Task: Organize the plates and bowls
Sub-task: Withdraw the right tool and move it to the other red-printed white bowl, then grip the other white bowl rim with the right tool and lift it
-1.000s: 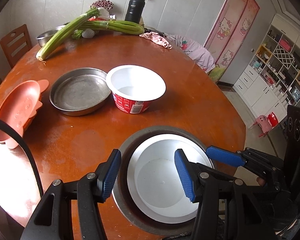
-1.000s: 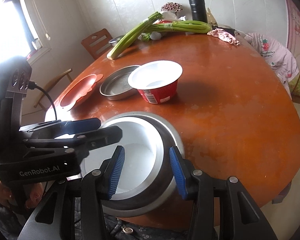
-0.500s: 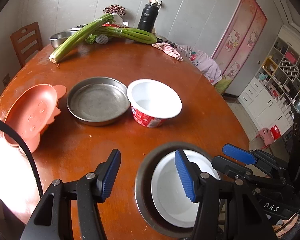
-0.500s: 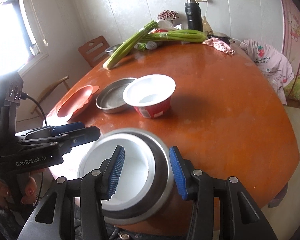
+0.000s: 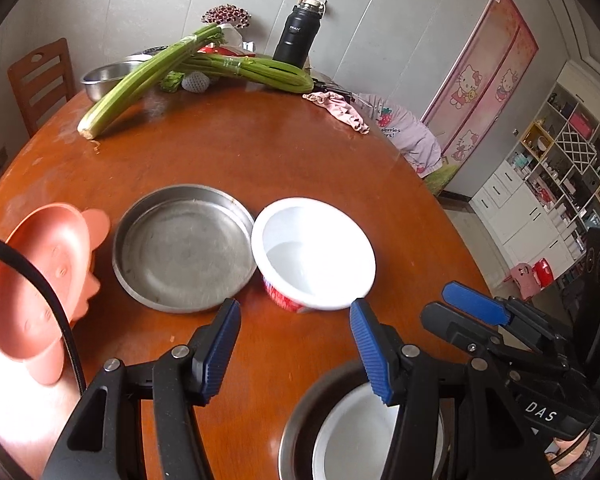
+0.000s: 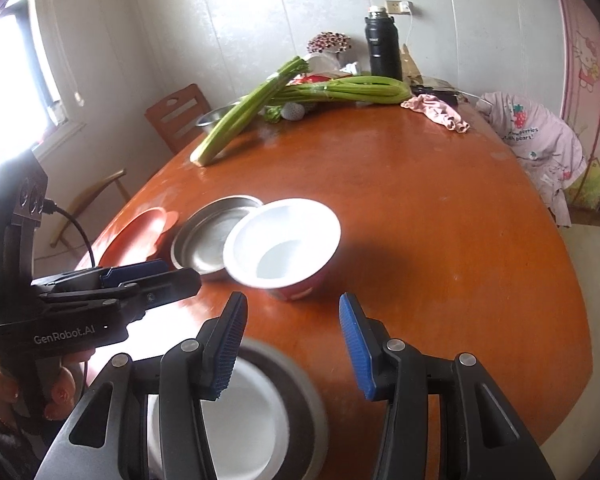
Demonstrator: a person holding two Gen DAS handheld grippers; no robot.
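While both claws hung empty over the near edge of the table [image 5: 284,152], the stacked pair sat directly beneath them: a white plate [image 6: 244,412] nested in a steel dish [image 6: 304,396]. The left gripper [image 5: 296,348] had its jaws apart on nothing, and so did the right gripper [image 6: 288,344]. Just ahead of both stood the white bowl [image 5: 314,252], roughly centred between the right gripper's fingers and slightly right of the left's. The steel plate [image 5: 184,246] touched the bowl's left side, closer to the left gripper. Farthest left lay the pink plate [image 5: 40,276].
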